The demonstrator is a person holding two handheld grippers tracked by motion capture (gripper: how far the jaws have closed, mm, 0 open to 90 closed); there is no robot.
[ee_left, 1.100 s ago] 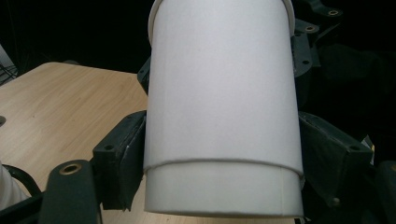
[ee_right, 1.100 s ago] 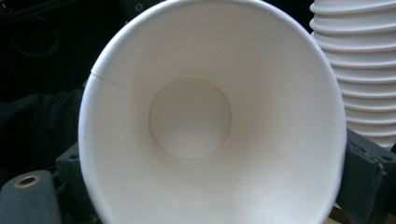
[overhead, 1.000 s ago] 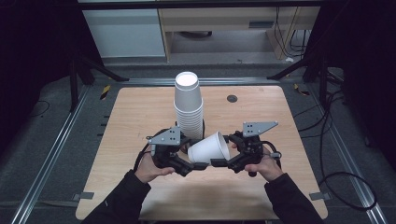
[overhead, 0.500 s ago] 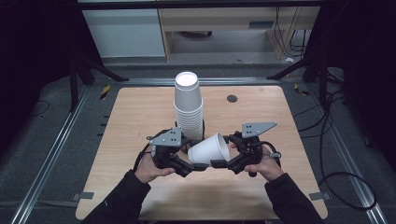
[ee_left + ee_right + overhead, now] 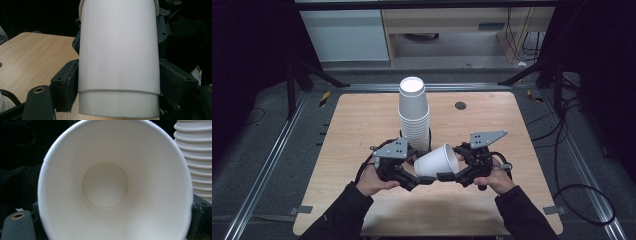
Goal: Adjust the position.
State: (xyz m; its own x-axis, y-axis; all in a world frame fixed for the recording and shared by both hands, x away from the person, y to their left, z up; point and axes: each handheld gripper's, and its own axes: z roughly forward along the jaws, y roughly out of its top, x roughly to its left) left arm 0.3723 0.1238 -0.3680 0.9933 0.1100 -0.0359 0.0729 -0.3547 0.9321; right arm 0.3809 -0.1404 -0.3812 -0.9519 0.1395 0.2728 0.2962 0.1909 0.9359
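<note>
While both claws are clamping 2 nested cups [image 5: 438, 161], left claw [image 5: 419, 180] and right claw [image 5: 451, 176], squeezing harder risks crushing them.

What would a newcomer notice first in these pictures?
Probably the white paper cup held on its side between the left gripper and the right gripper, above the near part of the wooden table. Just behind it stands a tall stack of upside-down cups.
</note>
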